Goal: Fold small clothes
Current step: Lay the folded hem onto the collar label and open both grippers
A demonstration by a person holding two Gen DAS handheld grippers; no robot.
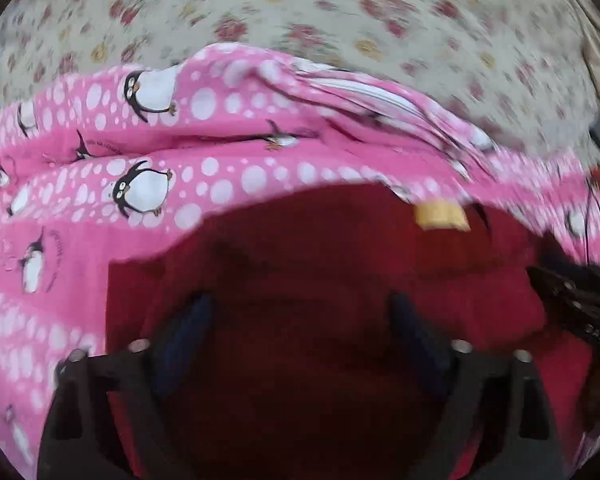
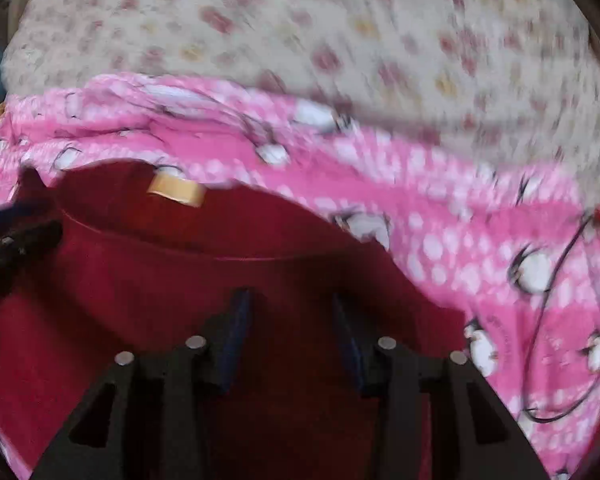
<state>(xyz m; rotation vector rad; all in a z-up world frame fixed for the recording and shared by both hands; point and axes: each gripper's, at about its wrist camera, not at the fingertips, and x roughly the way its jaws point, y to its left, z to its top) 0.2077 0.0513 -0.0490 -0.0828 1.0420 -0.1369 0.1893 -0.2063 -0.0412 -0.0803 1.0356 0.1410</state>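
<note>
Both views were smeared w/ motion blur, so fine detail was lost. I saw a dark red garment (image 1: 340, 280) filling the lower centre of the left-wrist frame and the lower left of the right-wrist frame (image 2: 180, 280). It lay on a pink penguin-print cloth (image 1: 220, 152) w/ white dots, which ran as a band across the mid frame in both views (image 2: 460, 216). Behind that, along the top, was a cream floral bedsheet (image 1: 340, 12), also top of the right view (image 2: 340, 32).

A small yellow tag (image 1: 442, 216) sat at the red garment's upper edge, centre-right in the left view, upper left in the right view (image 2: 176, 190); that curved edge ran roughly left-right across the frame. I couldn't tell the garment's long axis.

Left gripper (image 1: 300, 320) was spread wide over the red fabric, nothing pinched between the pads. Right gripper (image 2: 288, 320) was partly spread, also above the red fabric, gripping nothing I could see. The other gripper's black body poked in at the right edge of the left view (image 1: 572, 296) and at the left edge of the right view (image 2: 16, 240).
</note>
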